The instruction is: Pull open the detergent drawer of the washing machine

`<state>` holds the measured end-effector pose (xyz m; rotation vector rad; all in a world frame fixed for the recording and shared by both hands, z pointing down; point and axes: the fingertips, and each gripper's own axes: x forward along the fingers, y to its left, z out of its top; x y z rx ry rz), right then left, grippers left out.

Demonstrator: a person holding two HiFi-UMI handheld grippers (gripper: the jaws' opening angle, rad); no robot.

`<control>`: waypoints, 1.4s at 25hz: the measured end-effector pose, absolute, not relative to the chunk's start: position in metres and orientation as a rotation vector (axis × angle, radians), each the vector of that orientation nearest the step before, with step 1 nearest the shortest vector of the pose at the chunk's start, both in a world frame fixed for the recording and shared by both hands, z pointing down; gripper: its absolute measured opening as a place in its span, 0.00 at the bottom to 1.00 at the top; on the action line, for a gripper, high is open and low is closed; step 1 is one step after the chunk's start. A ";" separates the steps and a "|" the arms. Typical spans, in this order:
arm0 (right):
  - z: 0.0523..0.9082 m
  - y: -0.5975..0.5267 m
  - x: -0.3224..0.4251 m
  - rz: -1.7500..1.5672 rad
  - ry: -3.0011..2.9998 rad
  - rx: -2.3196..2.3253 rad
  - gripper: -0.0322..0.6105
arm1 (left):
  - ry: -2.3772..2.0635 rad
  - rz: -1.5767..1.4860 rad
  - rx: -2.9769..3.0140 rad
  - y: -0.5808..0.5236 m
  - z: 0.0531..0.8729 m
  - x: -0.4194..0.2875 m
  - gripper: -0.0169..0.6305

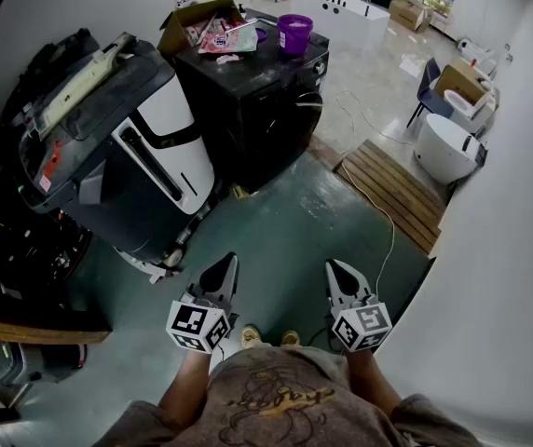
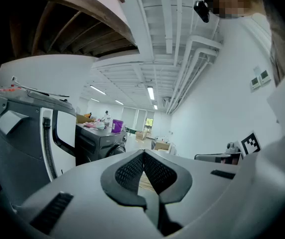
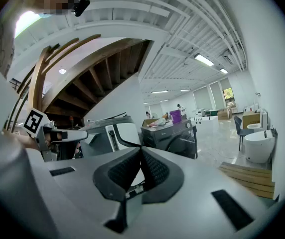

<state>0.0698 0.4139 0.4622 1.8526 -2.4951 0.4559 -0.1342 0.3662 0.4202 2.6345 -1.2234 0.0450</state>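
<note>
Head view: a person stands on the green floor, both grippers held out level in front, well short of the washing machine (image 1: 252, 96).
Washing machine: black, front-loading, its round door turned towards the person's right; a big grey-and-white machine (image 1: 131, 152) stands just beside it on the left.
Detergent drawer: on the washing machine's front by the task's account – the dark panel is too dim and too far off to pick it out, so whether it is shut I cannot tell.
Left gripper (image 1: 228, 263): fingers together, nothing between them.
Right gripper (image 1: 334, 268): fingers together as well, empty.
Step in hand: by my judgement the approach – nothing has been reached or touched yet.
Next move: likely to walk up to the washing machine's front, find the drawer along its upper edge, part one gripper's fingers and hook or pinch the drawer lip, then draw straight back.
Purple bucket (image 1: 294, 33): upright on the washing machine's top, far right corner; its inside is not visible.
Cardboard box (image 1: 190, 26): open on the washing machine's top, far left corner, with printed packets or papers spilling from it.
</note>
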 end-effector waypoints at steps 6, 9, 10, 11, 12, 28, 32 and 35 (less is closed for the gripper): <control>0.460 0.409 0.056 0.491 -2.539 1.847 0.05 | -1.200 0.051 2.643 0.362 0.419 -0.142 0.06; 0.461 0.405 0.046 0.524 -2.559 1.858 0.05 | -1.182 0.071 2.656 0.357 0.420 -0.150 0.06; 0.461 0.403 0.044 0.525 -2.555 1.867 0.05 | -1.174 0.072 2.662 0.356 0.421 -0.152 0.06; 0.463 0.401 0.042 0.521 -2.548 1.877 0.05 | -1.166 0.072 2.668 0.353 0.422 -0.154 0.06; 0.464 0.399 0.039 0.515 -2.542 1.885 0.05 | -1.160 0.070 2.674 0.351 0.423 -0.157 0.06; 0.477 0.337 0.019 0.511 -2.520 1.901 0.05 | -1.135 0.018 2.676 0.286 0.429 -0.171 0.06; 0.482 0.305 0.021 0.521 -2.534 1.895 0.05 | -1.136 0.015 2.677 0.258 0.434 -0.166 0.06; 0.486 0.277 0.023 0.543 -2.557 1.877 0.05 | -1.147 0.015 2.672 0.233 0.437 -0.162 0.06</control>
